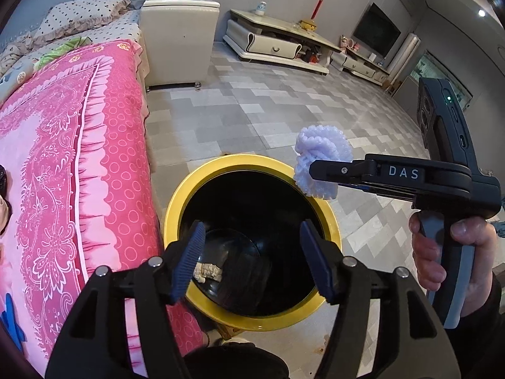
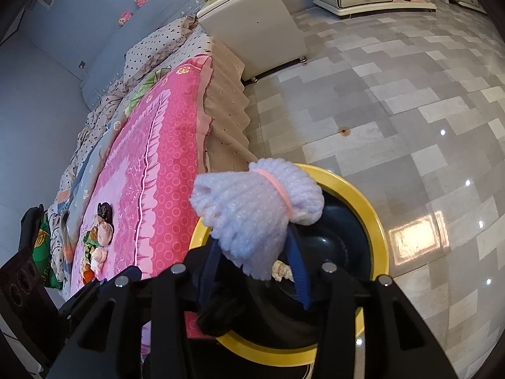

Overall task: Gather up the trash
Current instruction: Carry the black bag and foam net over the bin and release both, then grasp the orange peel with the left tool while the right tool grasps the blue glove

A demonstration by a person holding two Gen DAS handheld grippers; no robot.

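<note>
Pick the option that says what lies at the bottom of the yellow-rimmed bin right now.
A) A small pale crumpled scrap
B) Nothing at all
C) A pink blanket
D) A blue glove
A: in the left wrist view a small pale crumpled scrap lies on the dark bottom of the yellow-rimmed bin, seen just past the open left gripper.

We count one yellow-rimmed trash bin (image 1: 176, 195) and two pieces of foam netting: one lavender foam net sleeve (image 2: 252, 208) and one cream foam scrap (image 1: 208, 272) at the bottom of the bin. We see two tools, the left tool (image 1: 252, 262) and the right tool (image 2: 255, 271), and one hand (image 1: 448, 252). There is one bed with one pink bedspread (image 1: 94, 158), one white nightstand (image 1: 180, 38), two low white cabinets (image 1: 277, 42), one television (image 1: 377, 30), and two pink dolls (image 2: 131, 9) on the wall ledge.
</note>
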